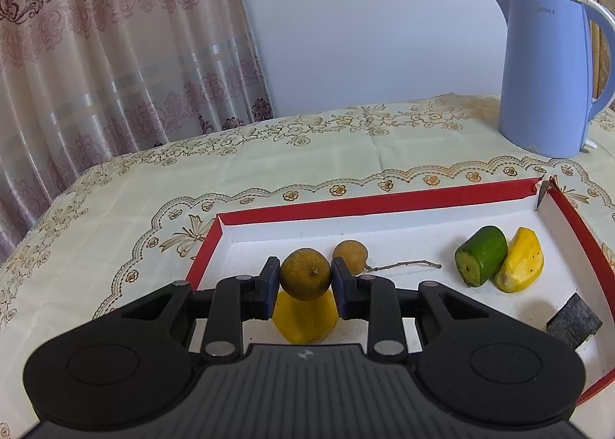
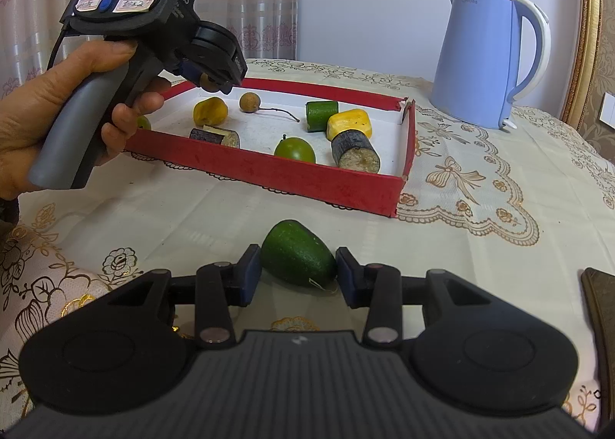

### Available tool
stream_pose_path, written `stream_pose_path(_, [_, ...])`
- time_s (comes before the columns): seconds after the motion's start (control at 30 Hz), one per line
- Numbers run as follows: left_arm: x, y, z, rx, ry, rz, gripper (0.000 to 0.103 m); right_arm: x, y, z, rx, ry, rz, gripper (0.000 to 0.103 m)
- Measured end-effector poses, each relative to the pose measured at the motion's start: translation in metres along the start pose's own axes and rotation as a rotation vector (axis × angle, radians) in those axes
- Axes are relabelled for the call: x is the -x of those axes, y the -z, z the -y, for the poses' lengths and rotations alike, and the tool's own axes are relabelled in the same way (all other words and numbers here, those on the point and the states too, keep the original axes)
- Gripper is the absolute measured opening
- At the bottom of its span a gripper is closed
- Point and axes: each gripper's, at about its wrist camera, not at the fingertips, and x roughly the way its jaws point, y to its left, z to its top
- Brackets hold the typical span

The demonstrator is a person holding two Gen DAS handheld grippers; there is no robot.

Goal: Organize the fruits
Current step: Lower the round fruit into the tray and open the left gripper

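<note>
Fingers point(image 1: 271, 277) on the left gripper point(image 1: 305, 277) are clamped on a small brown round fruit point(image 1: 305, 274), hanging it over the near-left part of the red tray point(image 1: 369, 204), right above a yellow piece point(image 1: 305, 318). Dropping it there would probably send it rolling, so the better move looks like sliding it a bit toward the other brown fruit with the stem point(image 1: 350, 255), lowering close to the white floor, then easing the fingers apart.

Meanwhile the right gripper point(image 2: 299, 273) has its fingers either side of a green avocado-looking fruit point(image 2: 298, 258) that sits on the bench outside the tray. They're touching or nearly so, but whether they're actually squeezing it can't be told. A blue kettle point(image 2: 480, 58) stands behind the tray, well out of the way.
</note>
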Motion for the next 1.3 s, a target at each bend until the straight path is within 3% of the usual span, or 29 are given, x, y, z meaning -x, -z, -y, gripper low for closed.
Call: stream_pose_path(1.3, [-0.0087, -0.0007, 0.0008, -0.002, -0.004, -0.014, 0.028, 0.0015, 0.0010, -0.0009, -0.001, 0.000, 0.001, 0.039])
